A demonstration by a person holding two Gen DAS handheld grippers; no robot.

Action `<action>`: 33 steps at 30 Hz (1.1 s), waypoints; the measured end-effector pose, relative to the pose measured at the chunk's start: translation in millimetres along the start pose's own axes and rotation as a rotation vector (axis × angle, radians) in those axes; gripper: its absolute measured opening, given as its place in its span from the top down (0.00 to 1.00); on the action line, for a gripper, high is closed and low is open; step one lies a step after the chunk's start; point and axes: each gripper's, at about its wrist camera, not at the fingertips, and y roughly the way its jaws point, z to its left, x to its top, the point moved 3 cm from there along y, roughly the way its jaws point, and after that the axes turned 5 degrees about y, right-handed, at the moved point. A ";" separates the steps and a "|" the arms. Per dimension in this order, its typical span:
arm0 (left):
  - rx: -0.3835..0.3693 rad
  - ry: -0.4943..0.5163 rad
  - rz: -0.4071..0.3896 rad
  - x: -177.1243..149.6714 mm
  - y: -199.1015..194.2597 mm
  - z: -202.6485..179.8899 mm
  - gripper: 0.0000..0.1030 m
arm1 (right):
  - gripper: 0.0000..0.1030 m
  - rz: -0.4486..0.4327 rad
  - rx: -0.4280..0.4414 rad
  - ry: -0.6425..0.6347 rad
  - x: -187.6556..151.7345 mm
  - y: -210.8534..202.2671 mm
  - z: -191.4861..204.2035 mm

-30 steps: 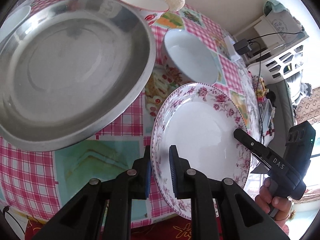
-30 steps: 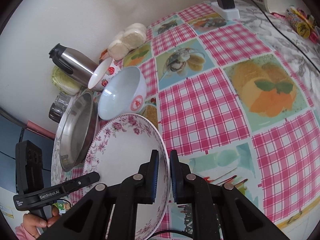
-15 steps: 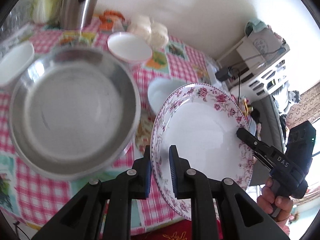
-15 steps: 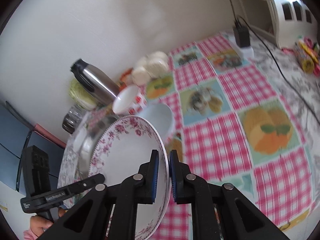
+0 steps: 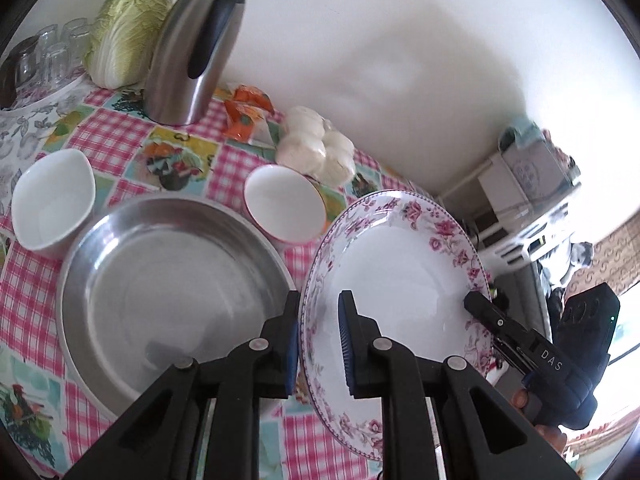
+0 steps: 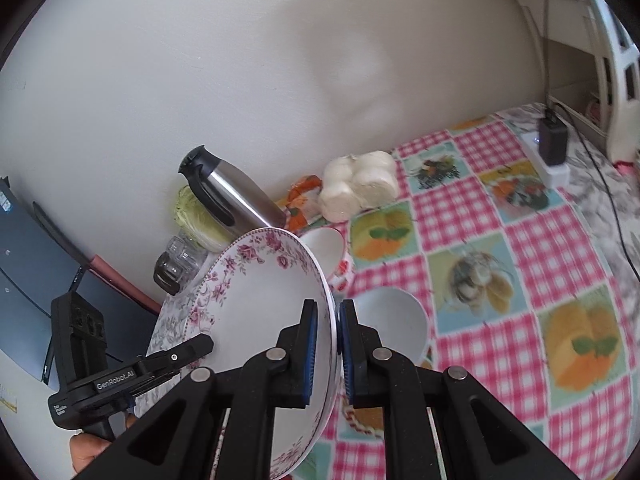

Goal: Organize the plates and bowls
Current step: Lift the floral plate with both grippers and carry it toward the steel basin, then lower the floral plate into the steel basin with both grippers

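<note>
A white plate with a pink floral rim hangs tilted above the checked tablecloth, gripped on opposite edges. My left gripper is shut on its near rim, and my right gripper is shut on the other rim, also seen as the black tool at right. Below and left lies a large steel pan. A white squarish bowl and a round red-patterned bowl sit behind the pan. Another white bowl stands under the plate's right side.
A steel thermos jug, a cabbage, several glasses, orange packets and white buns line the wall. A power strip with a charger lies at the table's far right. A person's hand holds the left tool.
Both grippers have lifted the floral plate up and away from the table, keeping their grip. The view has tipped up, so the jug, cabbage and wall now show.
</note>
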 end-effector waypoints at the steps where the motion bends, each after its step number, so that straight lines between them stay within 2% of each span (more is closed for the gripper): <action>1: 0.001 -0.009 -0.006 3.3 -0.3 3.9 0.84 | 0.88 0.001 0.003 -0.001 2.6 4.6 2.2; 6: 0.023 -0.059 -0.014 13.6 7.1 28.6 0.84 | 0.88 0.023 0.008 -0.003 9.1 36.0 12.6; 12: 0.030 -0.121 -0.032 15.5 2.4 58.2 0.84 | 0.88 0.094 0.008 -0.018 -2.8 75.1 19.4; 14: 0.052 -0.129 -0.035 14.2 0.2 66.2 0.84 | 0.88 0.121 -0.003 -0.029 -8.7 87.0 22.0; 20: 0.049 -0.208 -0.037 8.9 -6.4 98.6 0.84 | 0.88 0.164 0.018 -0.045 -21.0 107.4 35.5; 24: 0.085 -0.234 -0.045 6.3 -13.6 114.4 0.84 | 0.88 0.198 0.023 -0.064 -31.2 121.6 48.2; 33: 0.116 -0.294 -0.043 0.8 -21.7 144.4 0.84 | 0.88 0.256 0.032 -0.088 -49.0 145.4 68.0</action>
